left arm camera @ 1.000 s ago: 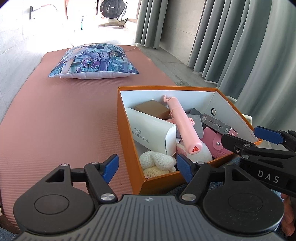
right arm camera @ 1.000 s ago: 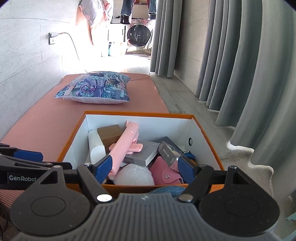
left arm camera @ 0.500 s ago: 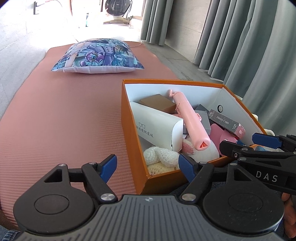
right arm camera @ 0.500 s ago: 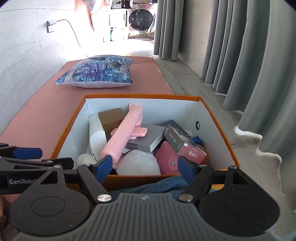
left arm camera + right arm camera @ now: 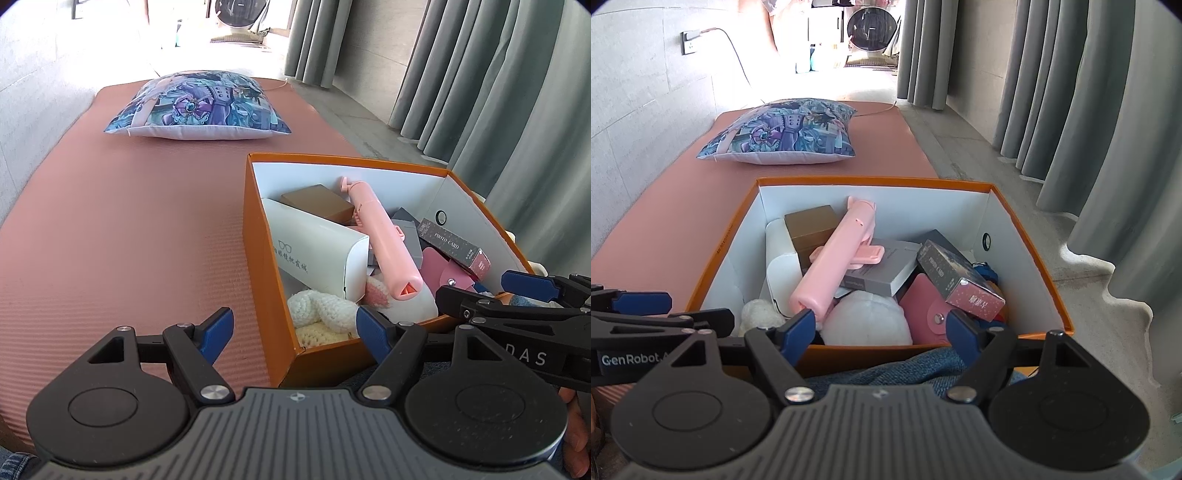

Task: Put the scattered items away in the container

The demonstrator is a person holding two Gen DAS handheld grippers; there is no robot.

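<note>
I see an orange cardboard box (image 5: 1030,236) ahead of my right jaws, matt white inside. In it: smooth pink plastic handle (image 5: 831,269), fuzzy white knitted plush (image 5: 321,306), glossy white paper carton (image 5: 314,247), pink leather-look snap pouch (image 5: 923,314). Left of my left jaws, ribbed matt pink foam mat (image 5: 122,236); beyond, printed cloth pillow (image 5: 199,107).

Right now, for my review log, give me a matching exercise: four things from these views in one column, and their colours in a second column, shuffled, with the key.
Things:
1. storage box outer wall
2. glasses case box
3. handheld fan
4. gripper pads

Colours:
A. blue
B. pink
C. orange
D. white

Pairs: 1-C, 2-D, 3-B, 4-A
</note>
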